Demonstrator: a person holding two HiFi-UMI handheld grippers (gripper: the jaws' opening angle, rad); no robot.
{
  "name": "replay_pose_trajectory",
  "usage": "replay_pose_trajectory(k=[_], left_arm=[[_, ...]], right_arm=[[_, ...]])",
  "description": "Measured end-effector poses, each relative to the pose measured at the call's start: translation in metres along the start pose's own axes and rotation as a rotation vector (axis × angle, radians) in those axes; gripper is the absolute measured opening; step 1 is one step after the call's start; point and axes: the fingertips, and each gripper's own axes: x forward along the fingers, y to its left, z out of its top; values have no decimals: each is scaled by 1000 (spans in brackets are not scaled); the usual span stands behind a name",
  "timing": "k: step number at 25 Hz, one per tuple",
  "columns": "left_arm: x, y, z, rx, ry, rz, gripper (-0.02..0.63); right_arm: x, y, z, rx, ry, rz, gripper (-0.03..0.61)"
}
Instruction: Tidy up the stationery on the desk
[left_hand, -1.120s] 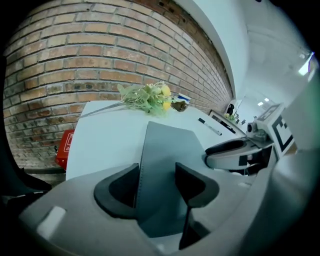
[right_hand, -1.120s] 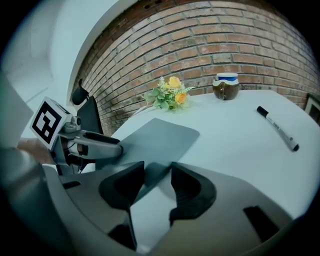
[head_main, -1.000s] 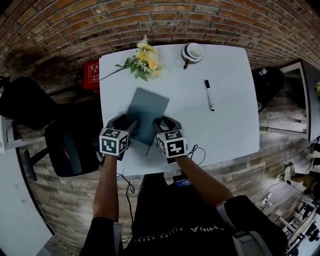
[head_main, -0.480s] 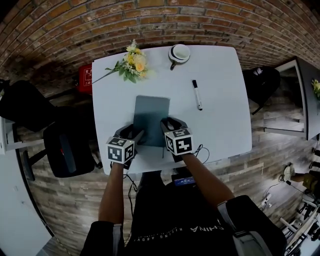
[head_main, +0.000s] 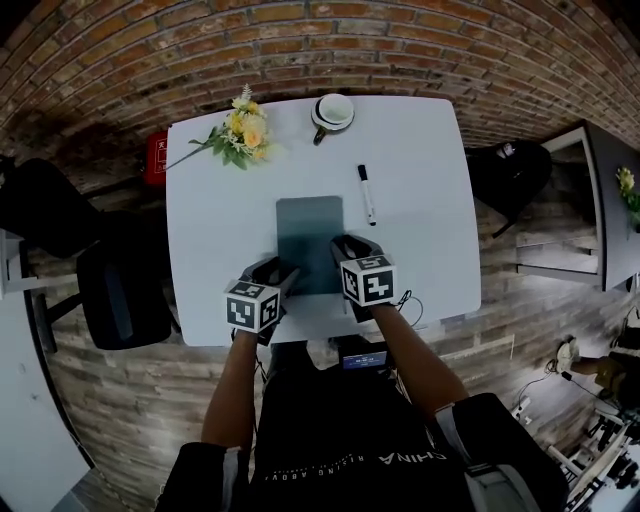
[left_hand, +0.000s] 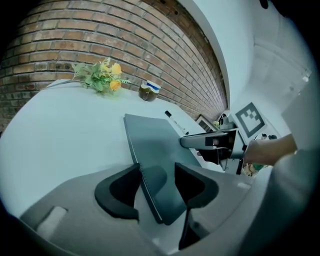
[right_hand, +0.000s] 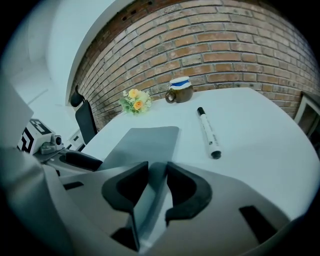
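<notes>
Holding the left gripper (left_hand: 157, 171) loosely around the near left corner of the grey notebook (head_main: 309, 232): keeping the jaws well apart, letting the cover's edge sit against one pad at most, not squeezing it. Clamping the right gripper (right_hand: 152, 172) onto the near right corner of the same notebook, having just been drawing those jaws in, now pressing a pad against either face of the cover. Keeping both grippers side by side at the near edge of the white desk (head_main: 430, 260), close together but not touching, both angled downward. Lying lengthwise away from the person, in the near middle of the desk, squared with its edges, reaching with its near end in between the two pairs of jaws. Lying just beyond the notebook's far right corner and apart from it, pointing much the same way: a white marker (head_main: 366, 194) with dark ends. Standing further back, close to the far edge: a cup (head_main: 332, 110) with a handle. Sprawling to the left of the cup, towards the far left corner: a bunch of yellow flowers (head_main: 240, 130). Standing off the desk on the left: a black chair (head_main: 120, 300). Running behind the desk, farthest of all: a brick wall (right_hand: 225, 45).
</notes>
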Motion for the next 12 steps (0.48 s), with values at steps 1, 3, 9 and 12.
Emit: replay_pose_trajectory(k=[1, 3, 9, 12], left_arm=[[3, -5, 0, -4, -1, -1, 227], [8, -13, 0, -13, -3, -2, 227], [16, -24, 0, -15, -1, 4, 227], [14, -22, 1, -17, -6, 1, 227]], right_arm=[[-2, -5, 0, -1, 2, 2, 124], [-6, -13, -1, -3, 5, 3, 123], [-10, -25, 0, -5, 7, 11, 121], [-10, -25, -1, 2, 11, 14, 124]])
